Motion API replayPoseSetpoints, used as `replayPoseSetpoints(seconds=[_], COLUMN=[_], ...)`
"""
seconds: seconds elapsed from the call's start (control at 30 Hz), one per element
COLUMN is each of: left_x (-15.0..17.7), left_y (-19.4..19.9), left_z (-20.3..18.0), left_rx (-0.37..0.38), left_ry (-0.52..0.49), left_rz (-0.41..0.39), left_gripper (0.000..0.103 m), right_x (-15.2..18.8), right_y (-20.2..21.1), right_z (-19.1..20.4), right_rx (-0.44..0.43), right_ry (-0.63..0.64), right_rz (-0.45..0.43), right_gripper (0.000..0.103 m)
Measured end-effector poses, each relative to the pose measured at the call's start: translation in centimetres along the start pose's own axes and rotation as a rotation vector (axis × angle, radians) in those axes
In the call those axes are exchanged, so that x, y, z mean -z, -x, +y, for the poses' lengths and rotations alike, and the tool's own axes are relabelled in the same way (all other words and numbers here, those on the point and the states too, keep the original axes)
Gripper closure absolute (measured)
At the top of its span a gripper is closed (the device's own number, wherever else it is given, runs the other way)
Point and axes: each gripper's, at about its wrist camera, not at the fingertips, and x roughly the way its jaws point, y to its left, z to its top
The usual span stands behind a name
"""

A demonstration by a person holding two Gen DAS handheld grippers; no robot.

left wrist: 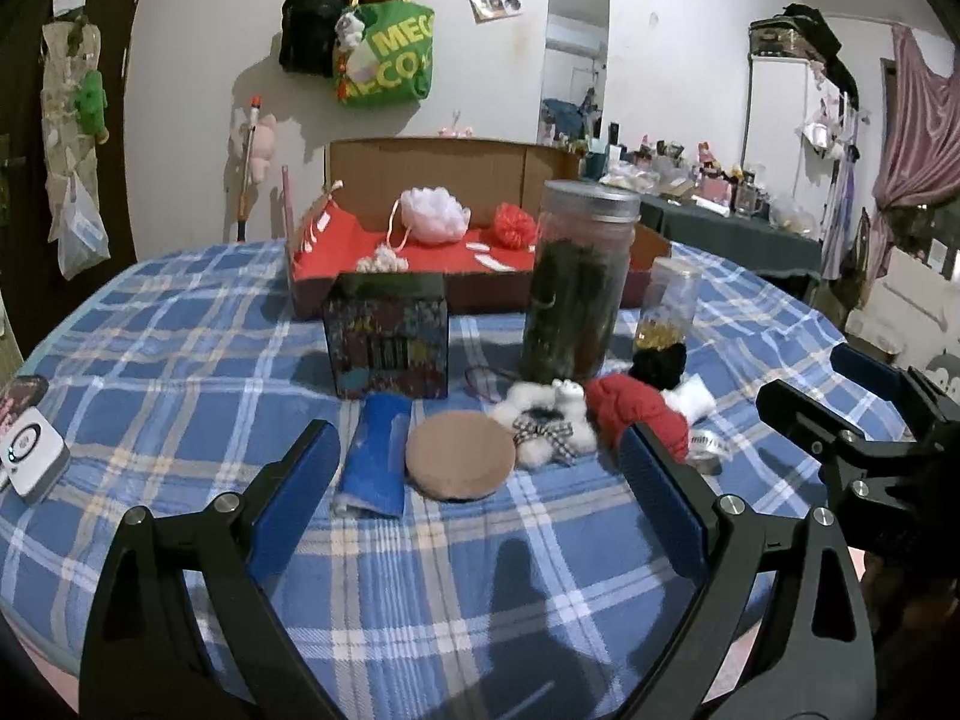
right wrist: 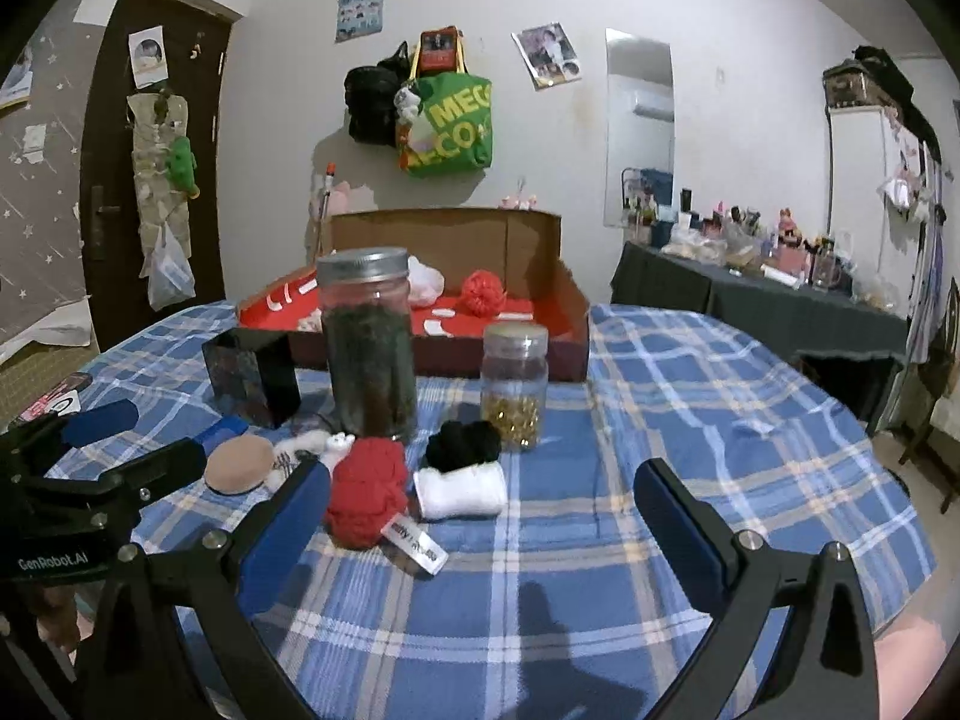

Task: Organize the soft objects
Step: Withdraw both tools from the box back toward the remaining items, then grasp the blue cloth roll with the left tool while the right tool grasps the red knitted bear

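From the left wrist, the left claw [left wrist: 477,516] hangs released over the near edge of the table [left wrist: 180,324], holding nothing. Just past it lie a blue cloth [left wrist: 375,456], its long axis running away from the camera, and a flat tan puff [left wrist: 461,454].

From the right wrist, the right claw [right wrist: 480,516] is likewise spread wide and empty. A red knit bundle [right wrist: 367,491] lies at its left finger, beside a white roll [right wrist: 462,491] lying crosswise. The other tool reads "GenRobot.AI".
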Motion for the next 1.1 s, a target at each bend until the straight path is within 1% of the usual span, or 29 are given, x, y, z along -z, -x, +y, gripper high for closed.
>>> replayPoseSetpoints(seconds=[0.2,0.4,0.5,0.67,0.8,0.97,1.03,1.1], left_x=[0.7,1.1,1.0,0.4,0.1,-0.1,-0.2,-0.3], left_y=[-1.0,-1.9,-2.4,-3.4,-4.1,-4.6,-4.8,-4.9], left_z=[0.4,1.0,1.6,3.1,4.3,5.2,5.5,5.6], left_rx=[-0.005,-0.022,-0.028,-0.014,-0.044,-0.061,-0.056,-0.046], left_ry=[0.015,0.016,0.016,0.021,0.014,-0.023,-0.04,-0.055], left_rz=[0.037,0.074,0.097,0.142,0.175,0.196,0.203,0.209], left_gripper=[0.008,0.008,0.008,0.008,0.008,0.008,0.013,0.028], right_x=[0.7,0.8,0.6,0.0,-0.3,-0.6,-0.7,-0.7], right_y=[-1.1,-1.7,-2.3,-3.4,-4.2,-4.9,-5.2,-5.6], right_z=[0.2,0.4,0.4,1.0,2.1,3.7,4.3,4.8], right_rx=[-0.004,-0.011,-0.034,-0.061,-0.073,-0.076,-0.088,-0.089], right_ry=[-0.004,0.003,0.002,0.007,0.039,0.092,0.11,0.128], right_rz=[0.037,0.053,0.072,0.098,0.106,0.108,0.111,0.114], right_gripper=[0.0,0.0,0.0,0.0,0.0,0.0,0.002,0.009])
